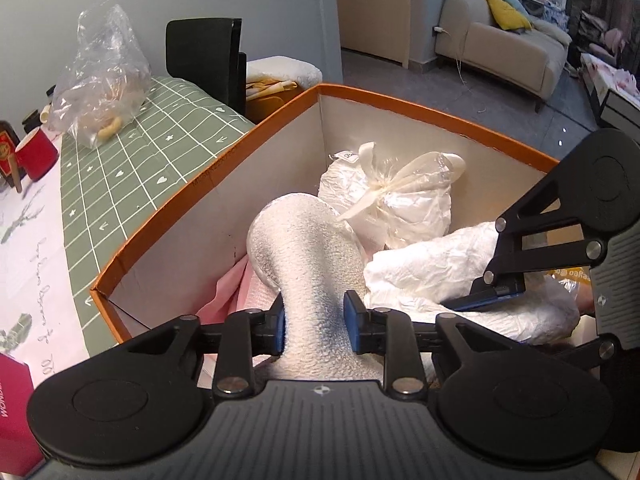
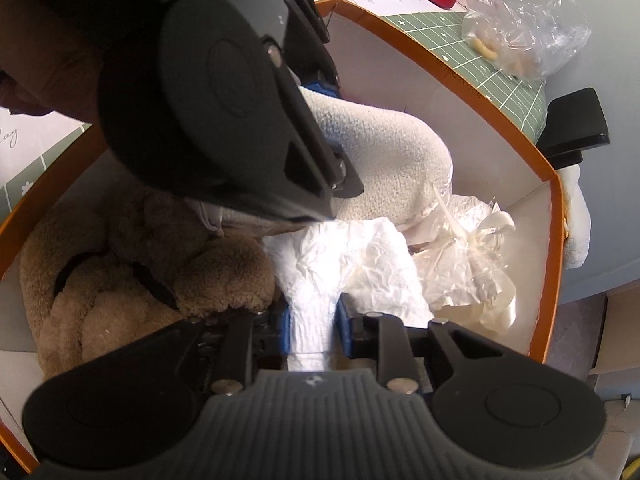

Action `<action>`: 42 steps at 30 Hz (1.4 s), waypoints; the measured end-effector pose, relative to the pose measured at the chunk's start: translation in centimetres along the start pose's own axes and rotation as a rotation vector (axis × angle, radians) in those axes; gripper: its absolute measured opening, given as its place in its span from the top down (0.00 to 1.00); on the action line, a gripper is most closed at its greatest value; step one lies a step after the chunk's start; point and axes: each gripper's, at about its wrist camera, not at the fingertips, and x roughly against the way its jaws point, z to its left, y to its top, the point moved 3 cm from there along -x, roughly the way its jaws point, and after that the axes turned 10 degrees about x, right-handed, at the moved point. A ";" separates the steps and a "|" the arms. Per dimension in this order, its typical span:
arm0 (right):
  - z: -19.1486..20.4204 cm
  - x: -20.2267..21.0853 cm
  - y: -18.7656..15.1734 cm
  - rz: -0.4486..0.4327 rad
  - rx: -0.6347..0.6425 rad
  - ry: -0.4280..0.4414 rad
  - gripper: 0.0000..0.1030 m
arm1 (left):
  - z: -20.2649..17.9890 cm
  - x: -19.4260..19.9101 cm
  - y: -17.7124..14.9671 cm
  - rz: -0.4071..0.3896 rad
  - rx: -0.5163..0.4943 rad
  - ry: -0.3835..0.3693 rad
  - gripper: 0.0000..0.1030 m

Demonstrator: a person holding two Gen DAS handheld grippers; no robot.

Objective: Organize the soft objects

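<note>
An orange-rimmed cardboard box (image 1: 224, 168) holds soft items. My left gripper (image 1: 314, 322) is shut on a fuzzy white sock (image 1: 308, 248) and holds it inside the box; the sock also shows in the right wrist view (image 2: 384, 152). My right gripper (image 2: 313, 326) is shut on a crinkled white diaper (image 2: 344, 264), which also shows in the left wrist view (image 1: 432, 276). A clear bag with a cream ribbon (image 1: 400, 200) lies at the far end of the box. A brown plush teddy (image 2: 132, 272) lies in the box beside my right gripper. Pink cloth (image 1: 228, 292) lies under the sock.
The box (image 2: 550, 208) stands on a table with a green grid cloth (image 1: 132, 160). On the table are a clear plastic bag (image 1: 100, 84), a red cup (image 1: 36, 152) and a magenta box (image 1: 12, 404). A black chair (image 1: 208, 56) stands behind.
</note>
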 end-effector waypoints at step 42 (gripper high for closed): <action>3.9 23.8 3.6 -0.089 -0.383 -0.417 0.03 | 2.3 23.0 2.6 -0.357 0.218 -0.096 0.00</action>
